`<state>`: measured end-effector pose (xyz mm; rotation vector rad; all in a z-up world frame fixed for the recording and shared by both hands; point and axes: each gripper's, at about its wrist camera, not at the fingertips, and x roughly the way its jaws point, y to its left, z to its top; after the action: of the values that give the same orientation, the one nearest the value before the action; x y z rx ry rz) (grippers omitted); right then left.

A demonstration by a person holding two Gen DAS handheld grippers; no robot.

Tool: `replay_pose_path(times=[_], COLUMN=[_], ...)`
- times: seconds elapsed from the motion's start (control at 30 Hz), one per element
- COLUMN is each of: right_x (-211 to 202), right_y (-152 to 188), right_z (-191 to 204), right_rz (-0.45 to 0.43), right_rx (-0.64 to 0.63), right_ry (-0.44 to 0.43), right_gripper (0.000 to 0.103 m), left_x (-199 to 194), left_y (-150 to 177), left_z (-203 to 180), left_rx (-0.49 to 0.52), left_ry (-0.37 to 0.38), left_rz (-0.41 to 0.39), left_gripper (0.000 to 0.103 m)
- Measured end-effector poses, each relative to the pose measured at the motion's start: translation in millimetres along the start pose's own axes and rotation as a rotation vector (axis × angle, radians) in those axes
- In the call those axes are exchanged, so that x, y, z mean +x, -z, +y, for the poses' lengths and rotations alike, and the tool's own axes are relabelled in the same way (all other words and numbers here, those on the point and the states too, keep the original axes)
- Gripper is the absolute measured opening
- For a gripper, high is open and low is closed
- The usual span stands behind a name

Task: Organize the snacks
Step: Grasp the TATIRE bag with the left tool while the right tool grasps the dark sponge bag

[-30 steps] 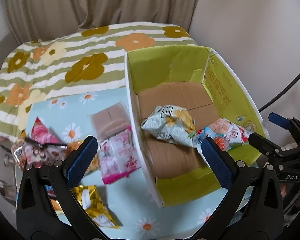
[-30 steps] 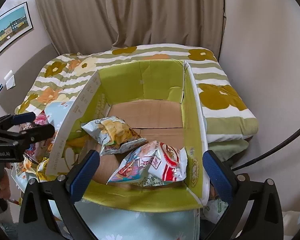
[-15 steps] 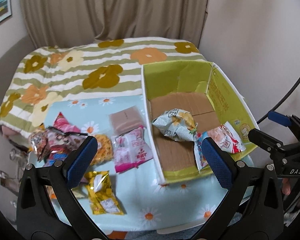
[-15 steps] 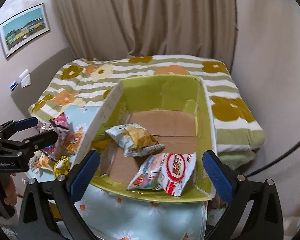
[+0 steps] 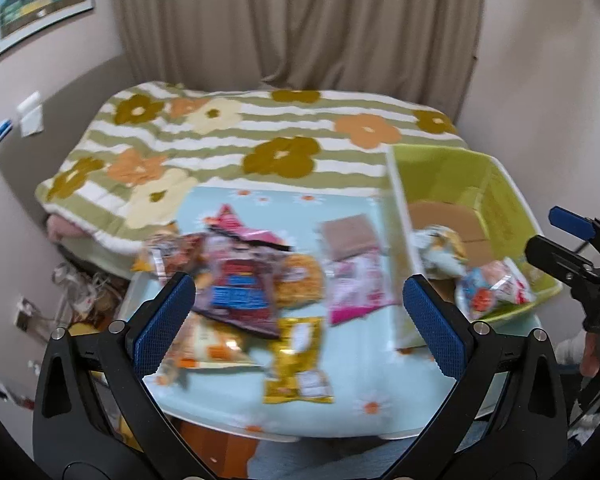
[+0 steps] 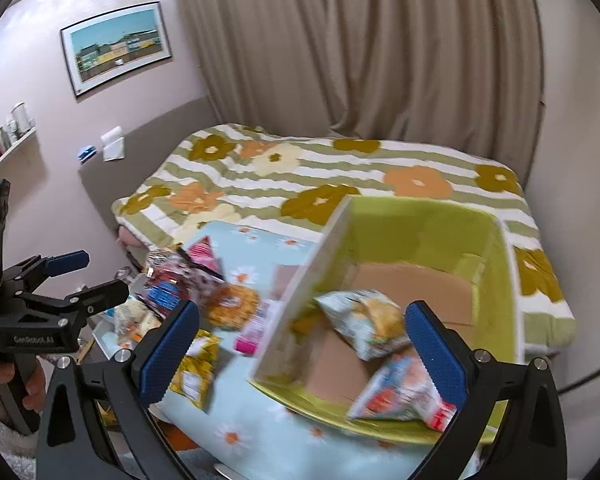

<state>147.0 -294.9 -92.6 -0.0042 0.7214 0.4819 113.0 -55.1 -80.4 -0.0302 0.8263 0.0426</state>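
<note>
A green cardboard box (image 5: 512,200) (image 6: 424,232) stands on the right of a light blue daisy cloth (image 5: 352,376). Inside lie a pale chip bag (image 6: 366,322) (image 5: 440,252) and a red-and-white bag (image 6: 404,396) (image 5: 492,288). Left of the box lies a heap of snack packs: a dark bag (image 5: 240,296), a pink pack (image 5: 356,288), a yellow pack (image 5: 298,364) (image 6: 194,368) and an orange round pack (image 6: 232,304). My left gripper (image 5: 298,332) hangs open above the heap, empty. My right gripper (image 6: 300,352) is open over the box's near left wall, empty.
A bed with a striped flower quilt (image 5: 236,136) (image 6: 340,176) lies behind the cloth. Beige curtains (image 6: 356,48) cover the back wall, and a framed picture (image 6: 116,46) hangs at left. Clutter (image 5: 80,284) lies on the floor left of the cloth. A hand (image 6: 4,376) holds the left gripper's handle.
Both grippers have pulled back and up from the box and swung left. The snack heap now lies between my left gripper's fingers. Both stay open and empty.
</note>
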Motion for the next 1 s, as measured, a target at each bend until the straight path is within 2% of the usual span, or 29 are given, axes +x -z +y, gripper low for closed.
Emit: replay_pose_path(times=[0.17,0.33,0.57,0.67,0.83,0.93,1.0], right_x=[26.0,67.3,133.6,158.7,188.8,201.0,206.5], right_y=[-13.5,-25.1,-23.2,-19.8,-10.8,-3.6,1.6], right_z=[35.2,70.9,102.4,112.5,123.8,125.7,128.4], right_rz=[0.006,0.061,0.182,0.231,0.284,0.310,0.324], right_rx=[-0.011,0.029,0.164,0.207,0.270,0.325,0.352], right_ry=[-0.041,-0.075,-0.107,-0.095,-0.049,-0.021,-0.007], right_gripper=[0.102,0.102,0.103,0.103,0.103,0.102,0.102], left_x=[3.7,21.9,92.5,127.0,178.2,205.2,221.3], left_y=[-4.9,-13.5,-20.8,-20.6,-15.3,-12.2,-9.0], left_z=[62.7,121.0,187.8,202.3,203.7,197.5,191.9], left_rx=[-0.011,0.004,0.062,0.097,0.183,0.245,0.294], left_ry=[-0.021,-0.008,0.052,0.090,0.152,0.166,0.146], left_rz=[-0.008,0.034,0.194,0.264,0.346,0.383,0.397], left_gripper=[0.103,0.103,0.103,0.103,0.103,0.103,0.103])
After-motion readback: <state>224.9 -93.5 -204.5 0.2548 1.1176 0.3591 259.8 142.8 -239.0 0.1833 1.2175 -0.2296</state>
